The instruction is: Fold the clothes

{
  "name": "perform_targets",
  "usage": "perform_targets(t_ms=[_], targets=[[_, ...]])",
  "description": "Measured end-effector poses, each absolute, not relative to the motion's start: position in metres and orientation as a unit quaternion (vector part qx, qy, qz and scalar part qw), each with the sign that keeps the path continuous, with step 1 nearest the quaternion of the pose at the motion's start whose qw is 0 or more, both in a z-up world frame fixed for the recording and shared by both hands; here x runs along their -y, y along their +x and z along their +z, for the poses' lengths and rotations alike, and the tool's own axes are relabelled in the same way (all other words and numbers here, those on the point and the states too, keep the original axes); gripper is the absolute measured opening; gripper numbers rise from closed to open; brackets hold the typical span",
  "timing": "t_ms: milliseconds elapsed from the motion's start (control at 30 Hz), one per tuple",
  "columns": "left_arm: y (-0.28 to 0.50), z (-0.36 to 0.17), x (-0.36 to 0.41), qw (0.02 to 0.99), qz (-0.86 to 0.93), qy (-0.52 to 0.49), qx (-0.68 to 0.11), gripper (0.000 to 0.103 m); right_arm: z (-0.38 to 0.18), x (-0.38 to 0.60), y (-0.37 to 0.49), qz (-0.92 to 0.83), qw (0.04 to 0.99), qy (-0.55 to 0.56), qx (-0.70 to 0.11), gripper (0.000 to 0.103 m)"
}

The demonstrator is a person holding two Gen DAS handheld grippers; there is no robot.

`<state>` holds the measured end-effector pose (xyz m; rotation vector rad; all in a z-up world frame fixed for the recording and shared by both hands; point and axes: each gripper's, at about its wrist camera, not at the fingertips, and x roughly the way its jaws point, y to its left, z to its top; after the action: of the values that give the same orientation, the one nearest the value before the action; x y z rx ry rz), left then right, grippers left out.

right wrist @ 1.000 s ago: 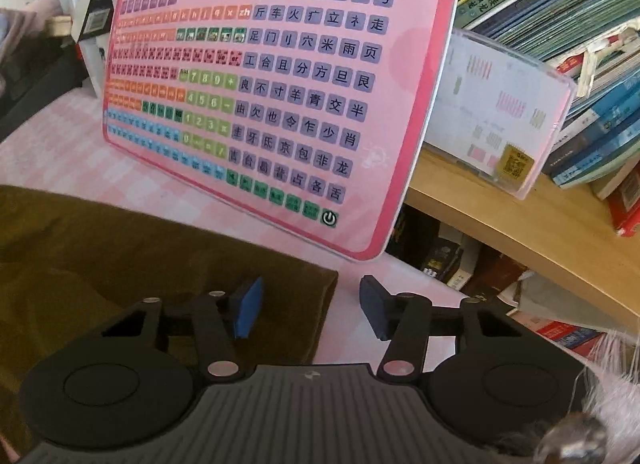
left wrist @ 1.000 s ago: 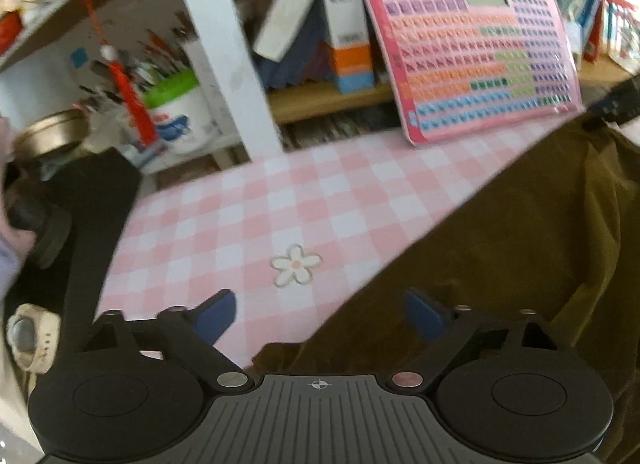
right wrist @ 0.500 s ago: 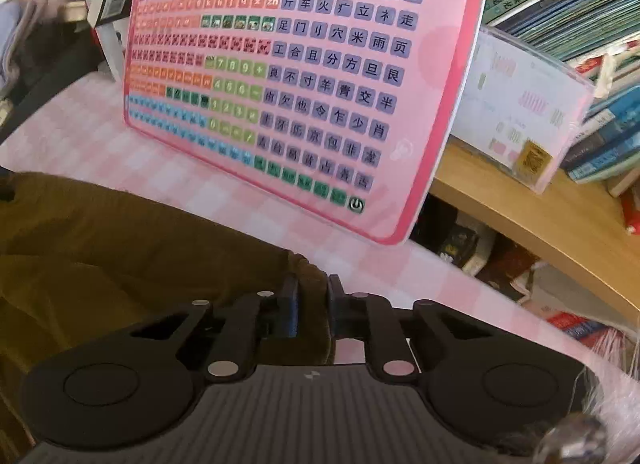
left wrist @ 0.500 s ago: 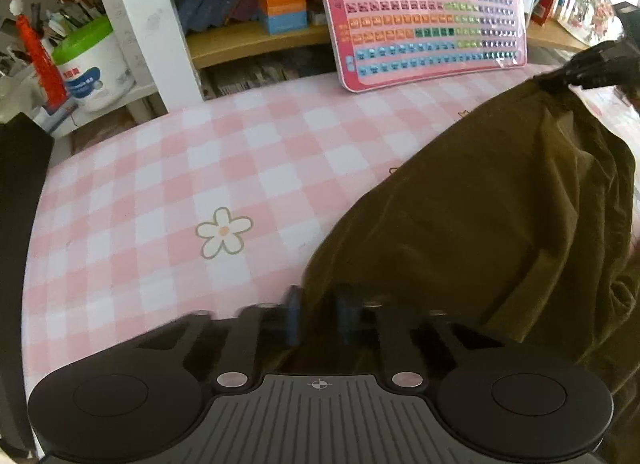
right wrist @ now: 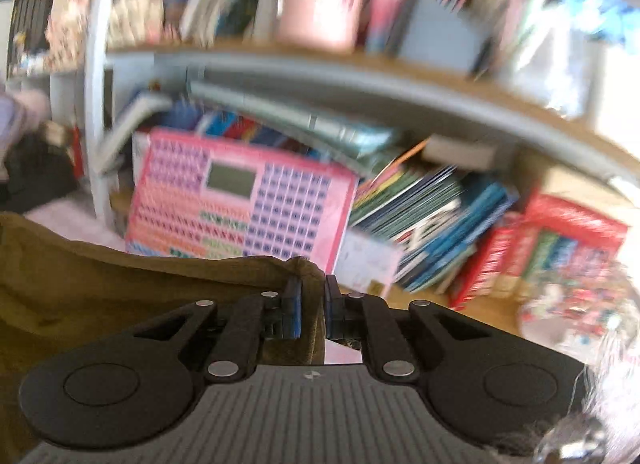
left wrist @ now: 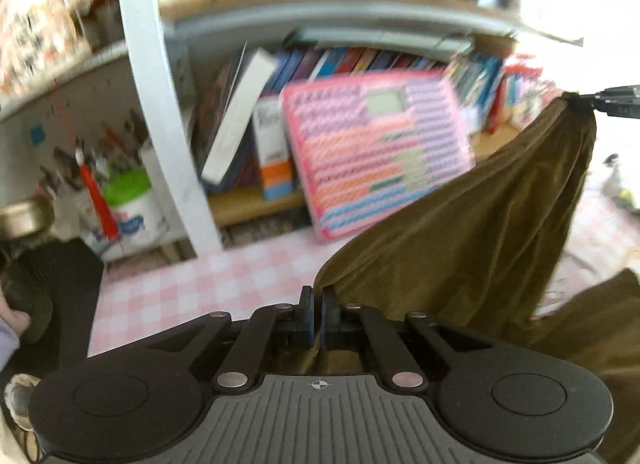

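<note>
Working from left to right, the pen pot (left wrist: 130, 204) and the white upright (left wrist: 160, 104) of the bookshelf are met first, then the pink keyboard toy (left wrist: 376, 156) propped against the books, all blurred. Below them the pink-checked worktop (left wrist: 208, 280) is seen, and over its right part the olive-brown garment (left wrist: 472, 232) is held up off the surface. One edge of the cloth is pinched in the left tongs (left wrist: 318, 318), whose jaws are closed to a narrow slit on the fabric. The cloth runs up and to the right as a sloping sheet to its far corner, where it is gripped by the right tongs (right wrist: 312, 308) (their black tip is just caught at the right edge of the left view). In the right view those jaws are likewise seen clamped on a bunched corner of the garment, with the rest of the cloth draped away to the left. The step in hand is judged to be the lift: two points of one edge have been taken and raised so that a fold can be made. Next, both held points would need to be carried together over the part lying on the worktop, kept level and taut, and laid down so that edge meets edge before anything is released.
</note>
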<state>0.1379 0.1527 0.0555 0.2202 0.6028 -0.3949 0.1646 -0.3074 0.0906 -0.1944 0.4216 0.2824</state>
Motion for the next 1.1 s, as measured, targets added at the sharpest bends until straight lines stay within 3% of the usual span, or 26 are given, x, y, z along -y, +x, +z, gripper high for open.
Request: perform_targets(t_ms=[233,400,567,633,667,733,833,933,1000,1100], targets=[[0.047,0.045,-0.160,0.923,-0.241,0.096,-0.286,0.002,0.098,0.316,-0.004,0.099,0.966,-0.044,-0.233,0.009],[0.008,-0.001,-0.171,0.901,-0.254,0.054,-0.347,0.004,0.037,0.307,-0.092,0.051,0.938,0.025,-0.343,0.010],[-0.004,-0.027,-0.180,0.896,-0.214,0.005,-0.390,0.020,-0.014,0.297,-0.122,-0.026,0.906,0.102,-0.411,0.015],[-0.014,-0.029,-0.187,0.898,-0.195,-0.021,-0.393,0.028,-0.025,0.298,-0.130,-0.065,0.888,0.151,-0.428,0.031],[-0.019,-0.029,-0.191,0.899,-0.186,-0.038,-0.394,0.035,-0.027,0.300,-0.134,-0.089,0.877,0.187,-0.435,0.032],[-0.029,-0.028,-0.204,0.895,-0.176,-0.105,-0.397,0.044,-0.027,0.302,-0.145,-0.098,0.864,0.243,-0.431,0.036],[-0.032,-0.045,-0.229,0.843,-0.168,-0.296,-0.416,0.054,-0.023,0.301,-0.156,-0.088,0.851,0.305,-0.418,0.041],[-0.025,-0.071,-0.243,0.767,-0.150,-0.464,-0.416,0.054,-0.020,0.301,-0.158,-0.069,0.830,0.384,-0.398,0.046],[-0.016,-0.080,-0.242,0.745,-0.134,-0.507,-0.412,0.054,-0.021,0.302,-0.157,-0.058,0.810,0.440,-0.384,0.054],[-0.001,-0.088,-0.237,0.724,-0.121,-0.545,-0.405,0.054,-0.026,0.306,-0.152,-0.061,0.773,0.519,-0.360,0.056]])
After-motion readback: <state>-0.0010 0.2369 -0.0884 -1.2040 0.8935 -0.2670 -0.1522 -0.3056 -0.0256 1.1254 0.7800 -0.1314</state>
